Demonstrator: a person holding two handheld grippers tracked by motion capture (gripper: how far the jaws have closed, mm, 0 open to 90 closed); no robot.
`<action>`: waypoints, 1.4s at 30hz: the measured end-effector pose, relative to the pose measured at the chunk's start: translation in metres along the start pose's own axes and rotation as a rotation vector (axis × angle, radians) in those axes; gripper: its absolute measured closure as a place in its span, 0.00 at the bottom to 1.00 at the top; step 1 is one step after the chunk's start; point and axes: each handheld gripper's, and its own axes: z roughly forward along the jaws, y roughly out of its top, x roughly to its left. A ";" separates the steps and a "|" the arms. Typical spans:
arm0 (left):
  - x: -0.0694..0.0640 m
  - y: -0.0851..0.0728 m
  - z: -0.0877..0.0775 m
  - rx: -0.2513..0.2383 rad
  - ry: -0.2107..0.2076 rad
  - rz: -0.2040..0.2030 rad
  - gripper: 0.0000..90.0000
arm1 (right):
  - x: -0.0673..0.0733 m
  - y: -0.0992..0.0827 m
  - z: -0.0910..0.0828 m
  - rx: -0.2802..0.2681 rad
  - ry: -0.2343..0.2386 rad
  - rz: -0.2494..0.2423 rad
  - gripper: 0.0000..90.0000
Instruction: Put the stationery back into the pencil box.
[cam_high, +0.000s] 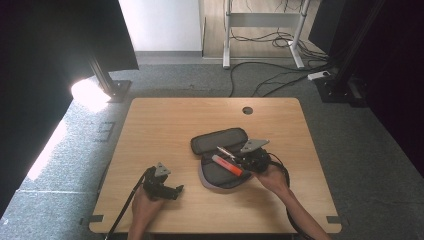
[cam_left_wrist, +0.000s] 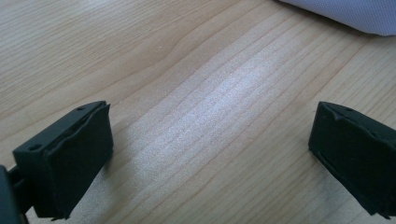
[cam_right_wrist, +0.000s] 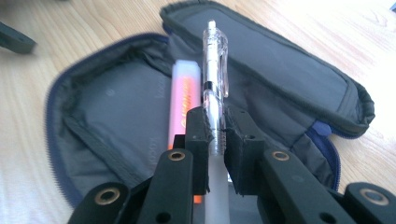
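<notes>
An open dark grey pencil case (cam_high: 218, 141) lies unzipped in the middle of the wooden table (cam_high: 165, 125), both halves spread flat (cam_right_wrist: 116, 112). An orange highlighter (cam_high: 227, 165) rests inside it (cam_right_wrist: 183, 100). My right gripper (cam_high: 239, 159) hovers over the case, shut on a clear pen (cam_right_wrist: 215, 79) that points along the jaws toward the far half. The pen (cam_high: 226, 152) sticks out to the upper left in the high view. My left gripper (cam_high: 176, 191) rests near the front left of the table, open, with bare wood between its pads (cam_left_wrist: 79, 158).
A round cable hole (cam_high: 247, 110) sits near the table's far edge. A pale edge of the case's underside (cam_left_wrist: 355, 14) lies beyond the left gripper. Cables and desk legs (cam_high: 227, 45) stand on the floor behind the table.
</notes>
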 end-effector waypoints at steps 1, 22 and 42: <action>0.000 0.000 0.000 0.000 0.000 0.000 0.00 | -0.001 -0.002 0.002 0.005 -0.003 -0.003 0.87; 0.000 0.000 0.000 0.002 0.001 0.002 0.00 | -0.007 -0.019 0.032 0.081 -0.015 0.005 0.86; 0.000 0.000 0.000 0.001 0.001 0.001 0.00 | -0.006 -0.010 0.020 0.078 0.006 0.012 0.45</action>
